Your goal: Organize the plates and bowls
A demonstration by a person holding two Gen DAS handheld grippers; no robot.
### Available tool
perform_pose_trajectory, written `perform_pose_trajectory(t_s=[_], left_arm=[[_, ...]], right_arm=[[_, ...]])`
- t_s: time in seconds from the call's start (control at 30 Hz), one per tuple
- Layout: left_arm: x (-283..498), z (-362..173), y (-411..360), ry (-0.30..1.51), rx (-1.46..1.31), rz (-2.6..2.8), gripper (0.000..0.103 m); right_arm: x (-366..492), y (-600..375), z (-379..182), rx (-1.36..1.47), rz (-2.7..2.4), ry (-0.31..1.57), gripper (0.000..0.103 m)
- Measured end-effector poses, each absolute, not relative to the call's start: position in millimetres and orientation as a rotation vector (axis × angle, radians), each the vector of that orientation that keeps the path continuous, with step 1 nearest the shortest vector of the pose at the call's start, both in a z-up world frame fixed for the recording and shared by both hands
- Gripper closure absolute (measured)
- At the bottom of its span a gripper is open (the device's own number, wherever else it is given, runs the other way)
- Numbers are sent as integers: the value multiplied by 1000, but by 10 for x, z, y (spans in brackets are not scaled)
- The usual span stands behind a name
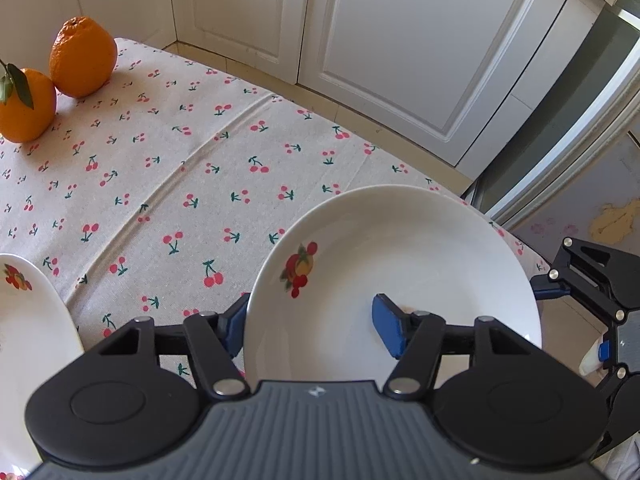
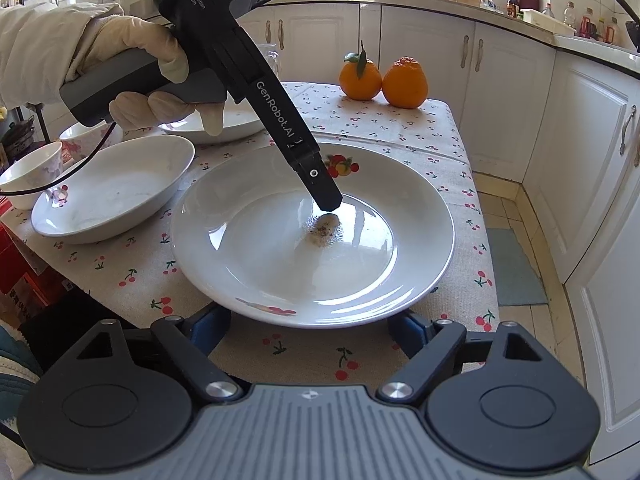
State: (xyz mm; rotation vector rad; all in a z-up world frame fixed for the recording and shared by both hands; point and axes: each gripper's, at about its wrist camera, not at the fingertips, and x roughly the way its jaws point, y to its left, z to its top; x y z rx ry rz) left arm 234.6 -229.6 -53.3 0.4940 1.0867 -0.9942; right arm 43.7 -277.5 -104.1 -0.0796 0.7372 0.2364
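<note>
A white deep plate (image 1: pixel 400 248) with a fruit print sits at the table's right end, a smear of food residue (image 2: pixel 326 226) in its well. My left gripper (image 1: pixel 310 326) is shut on its rim, one blue pad (image 1: pixel 386 322) inside the plate and the other (image 1: pixel 232 326) outside under the rim. In the right wrist view that gripper's upper finger (image 2: pixel 326 196) reaches over the far rim of the plate (image 2: pixel 260 240) into the well. My right gripper (image 2: pixel 312 330) stands open at the plate's near rim, both pads partly tucked beneath it.
A second deep plate (image 2: pixel 112 192) lies to the left, a third (image 2: pixel 224 124) behind it, and small bowls (image 2: pixel 30 168) at the left edge. Two oranges (image 2: pixel 382 80) stand at the far end. The cherry-print tablecloth (image 1: pixel 160 168) ends near white cabinets (image 2: pixel 500 100).
</note>
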Motion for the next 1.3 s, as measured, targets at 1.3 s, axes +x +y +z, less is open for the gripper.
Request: perform_pose_trajectory(t_s=[1.3], left_arm=[[3295, -579, -2665, 1002, 418, -909, 41]], right_arm=[[1265, -3186, -1059, -79, 202, 734, 14]])
